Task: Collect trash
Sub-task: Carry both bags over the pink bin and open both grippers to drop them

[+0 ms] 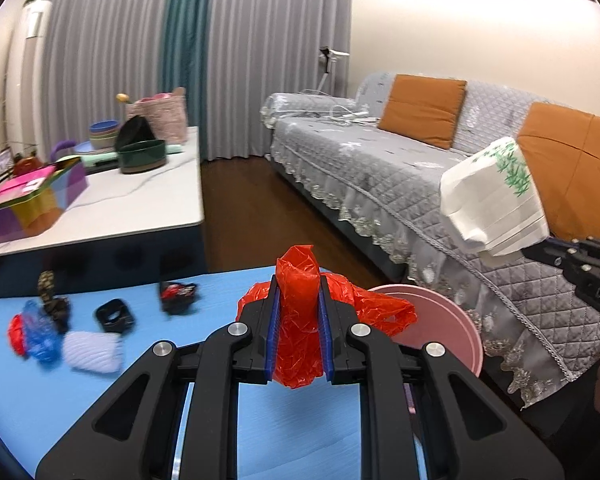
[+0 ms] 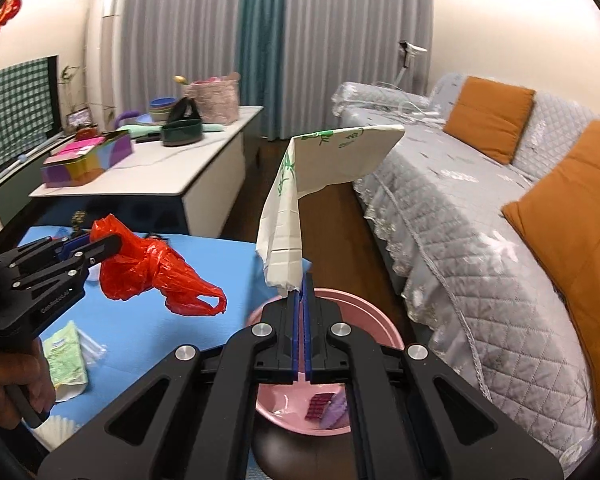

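Left gripper (image 1: 299, 312) clamped on red plastic bag (image 1: 300, 320), held just left of the pink basin (image 2: 374, 320). Right gripper (image 2: 302, 312) pinches white paper bag (image 2: 320, 184), upright above that basin.

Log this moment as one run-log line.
left gripper: shut on crumpled red plastic bag | right gripper: shut on folded white paper bag | pink plastic basin: below

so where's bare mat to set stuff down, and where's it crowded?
Bare blue mat runs under the left tool, between the lavender pouch and the pink basin. Crowded at the far left: blue-red bag, black case, dark wrappers. The green packet takes the near-left corner.
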{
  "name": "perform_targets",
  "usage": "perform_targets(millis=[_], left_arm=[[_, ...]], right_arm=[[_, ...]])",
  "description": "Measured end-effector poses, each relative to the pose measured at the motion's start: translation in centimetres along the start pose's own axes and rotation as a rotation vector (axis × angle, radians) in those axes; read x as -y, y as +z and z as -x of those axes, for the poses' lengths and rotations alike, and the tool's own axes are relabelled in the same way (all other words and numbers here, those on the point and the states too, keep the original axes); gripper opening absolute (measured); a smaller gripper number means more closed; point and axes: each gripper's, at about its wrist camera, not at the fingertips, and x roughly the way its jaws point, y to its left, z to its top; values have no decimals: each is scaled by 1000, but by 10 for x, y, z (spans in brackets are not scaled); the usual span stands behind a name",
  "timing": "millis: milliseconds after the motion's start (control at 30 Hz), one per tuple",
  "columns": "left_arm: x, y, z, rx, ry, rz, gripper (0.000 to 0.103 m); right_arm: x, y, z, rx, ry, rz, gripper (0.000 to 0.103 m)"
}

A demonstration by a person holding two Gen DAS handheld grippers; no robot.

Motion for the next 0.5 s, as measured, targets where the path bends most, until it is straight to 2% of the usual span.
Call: perform_targets(millis=[167,500], left_arm=[[23,0,-26,-20,-44,-21,17],[57,-9,-81,-82,-116,-59,17]], right_arm=[[21,-4,-22,-40,-34,-42,2],[36,-15,-59,-103,-81,-43,2]])
